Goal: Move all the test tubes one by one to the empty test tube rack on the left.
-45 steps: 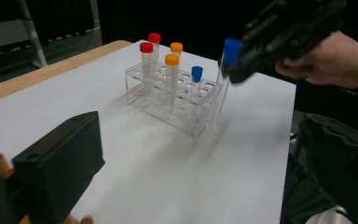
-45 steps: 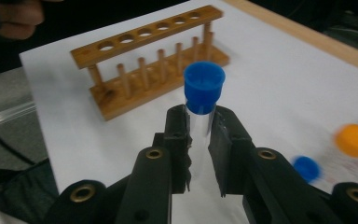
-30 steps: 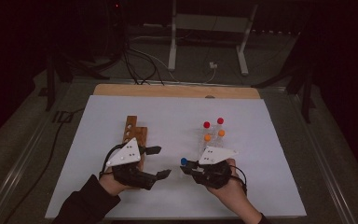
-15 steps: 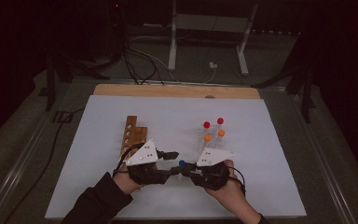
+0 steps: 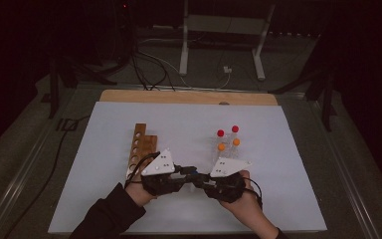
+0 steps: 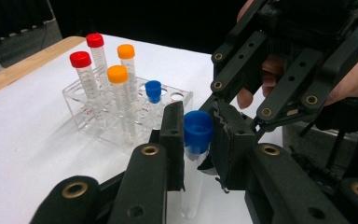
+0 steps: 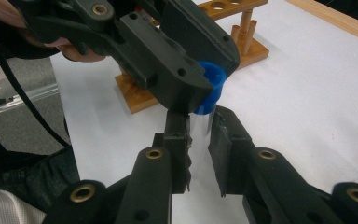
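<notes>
- Tube (image 6: 192, 186): clear plastic, round, blue cap (image 6: 198, 130) on top. Long axis close to upright, cap end up, bottom end toward the sheet; in the left gripper view it leans slightly.
- Position: held between the two grippers above the near middle of the white sheet (image 5: 104, 199), in front of the clear rack (image 6: 93, 119) and to the right of the wooden rack (image 5: 140, 149).
- Left gripper (image 6: 196, 140): jaws have just been closing and now pinch the blue cap, one pad on each side.
- Right gripper (image 7: 199, 135): jaws pressed on the clear tube body just below the cap. In the high view the two grippers (image 5: 191, 174) meet nose to nose.
- Clear rack: see-through plastic block with round holes. Holds two red-capped tubes (image 6: 87, 77), two orange-capped tubes (image 6: 121, 93) and one shorter blue-capped tube (image 6: 154, 100), all upright.
- Wooden rack: orange-brown, long top bar with a row of round holes, turned posts, flat base (image 7: 140, 95). Its holes look empty in the high view.
- Surface: matte white sheet over a table with a light wood edge (image 5: 189, 97) at the far side, grey surround.
- Room: dark. Metal stand legs (image 5: 221, 45) and loose cables (image 5: 149, 64) on the floor behind the table.
- Grippers: black hard plastic linkages with brass-coloured pivot pins, pads worn and ragged at the edges, grey three-cornered plates on top.
</notes>
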Demonstrator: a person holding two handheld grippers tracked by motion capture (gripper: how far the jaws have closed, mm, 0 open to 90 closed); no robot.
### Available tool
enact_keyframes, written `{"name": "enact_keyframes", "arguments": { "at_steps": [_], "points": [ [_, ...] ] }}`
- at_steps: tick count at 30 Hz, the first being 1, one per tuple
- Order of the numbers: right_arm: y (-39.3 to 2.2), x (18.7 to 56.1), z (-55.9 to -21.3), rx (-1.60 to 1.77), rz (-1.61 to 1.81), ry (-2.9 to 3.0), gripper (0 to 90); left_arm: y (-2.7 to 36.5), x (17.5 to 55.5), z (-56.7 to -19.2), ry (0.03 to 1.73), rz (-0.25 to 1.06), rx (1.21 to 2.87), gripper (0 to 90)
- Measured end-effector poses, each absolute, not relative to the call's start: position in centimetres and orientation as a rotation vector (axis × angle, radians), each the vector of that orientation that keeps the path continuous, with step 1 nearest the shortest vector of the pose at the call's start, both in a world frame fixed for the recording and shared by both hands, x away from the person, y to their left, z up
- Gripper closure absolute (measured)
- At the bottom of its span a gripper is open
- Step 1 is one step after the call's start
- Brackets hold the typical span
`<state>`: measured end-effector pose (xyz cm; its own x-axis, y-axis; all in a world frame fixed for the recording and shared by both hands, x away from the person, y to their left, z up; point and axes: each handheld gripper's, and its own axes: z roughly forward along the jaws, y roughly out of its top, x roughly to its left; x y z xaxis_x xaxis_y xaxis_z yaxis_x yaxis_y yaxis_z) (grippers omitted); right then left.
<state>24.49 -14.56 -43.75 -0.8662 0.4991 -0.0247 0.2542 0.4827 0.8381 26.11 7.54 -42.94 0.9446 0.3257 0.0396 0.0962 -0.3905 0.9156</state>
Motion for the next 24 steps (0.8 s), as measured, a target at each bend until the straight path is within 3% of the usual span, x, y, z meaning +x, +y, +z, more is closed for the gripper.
{"name": "enact_keyframes", "arguments": {
  "at_steps": [7, 10, 16, 17, 19, 20, 21, 22, 24],
  "points": [
    [-14.6, 24.6, -43.8, 0.639, 1.338, 2.464, 76.3, 7.5, 26.1, -42.7, 0.298, 0.259, 1.973, 77.2],
    [-15.0, 24.4, -43.4, 0.632, 1.367, 2.428, 62.5, 7.8, 26.2, -42.5, 0.305, 0.273, 1.963, 77.3],
    [-15.8, 24.3, -43.1, 0.654, 1.384, 2.377, 53.6, 9.1, 26.7, -41.4, 0.333, 0.317, 1.936, 77.3],
    [-16.2, 24.3, -43.0, 0.669, 1.395, 2.356, 46.8, 9.4, 26.8, -41.0, 0.338, 0.337, 1.932, 77.3],
    [-16.3, 24.3, -42.9, 0.678, 1.399, 2.346, 44.6, 10.0, 27.0, -40.5, 0.345, 0.358, 1.923, 77.4],
    [-16.7, 24.3, -42.8, 0.696, 1.413, 2.323, 37.6, 10.4, 27.2, -40.1, 0.353, 0.371, 1.917, 77.4],
    [-16.7, 24.3, -42.8, 0.696, 1.413, 2.323, 37.6, 10.6, 27.3, -39.9, 0.359, 0.380, 1.913, 77.4],
    [-17.0, 24.3, -42.6, 0.712, 1.422, 2.306, 30.4, 11.0, 27.4, -39.6, 0.369, 0.393, 1.906, 77.3],
    [-17.3, 24.2, -42.5, 0.735, 1.428, 2.285, 26.1, 11.7, 27.8, -39.0, 0.386, 0.407, 1.896, 77.4]
  ]
}}
